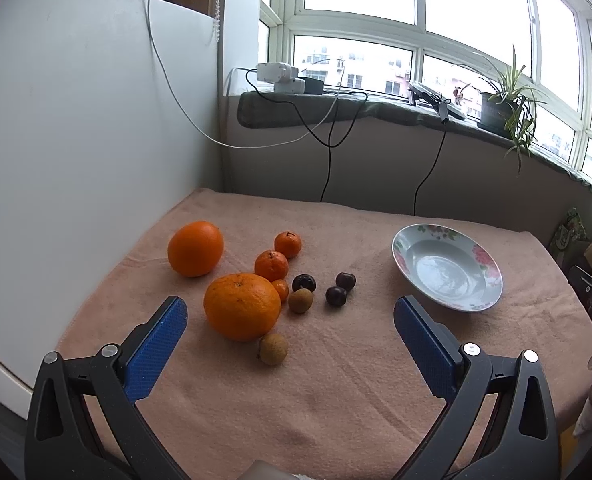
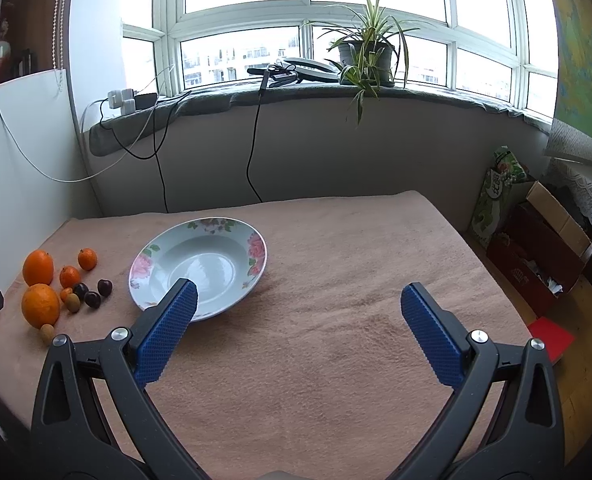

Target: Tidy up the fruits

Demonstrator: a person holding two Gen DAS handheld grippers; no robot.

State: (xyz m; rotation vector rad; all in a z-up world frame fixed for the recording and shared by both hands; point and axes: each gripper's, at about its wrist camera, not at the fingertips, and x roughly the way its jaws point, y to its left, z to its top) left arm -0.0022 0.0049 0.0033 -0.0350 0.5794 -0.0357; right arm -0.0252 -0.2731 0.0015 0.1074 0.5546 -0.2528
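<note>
Fruits lie on a pink towel (image 1: 336, 380): two large oranges (image 1: 241, 306) (image 1: 195, 248), three small tangerines (image 1: 271, 265), three dark cherries (image 1: 336, 295) and two brown longans (image 1: 273, 349). An empty floral plate (image 1: 448, 266) sits to their right, and also shows in the right wrist view (image 2: 199, 264). My left gripper (image 1: 289, 324) is open, above the towel just short of the near orange. My right gripper (image 2: 298, 312) is open and empty, right of the plate; its left finger overlaps the plate's rim in view.
A white panel (image 1: 75, 140) stands along the towel's left side. A windowsill behind holds chargers, cables (image 1: 328, 136) and a potted plant (image 2: 366, 54). Boxes and a green bag (image 2: 496, 196) stand on the floor off the right edge.
</note>
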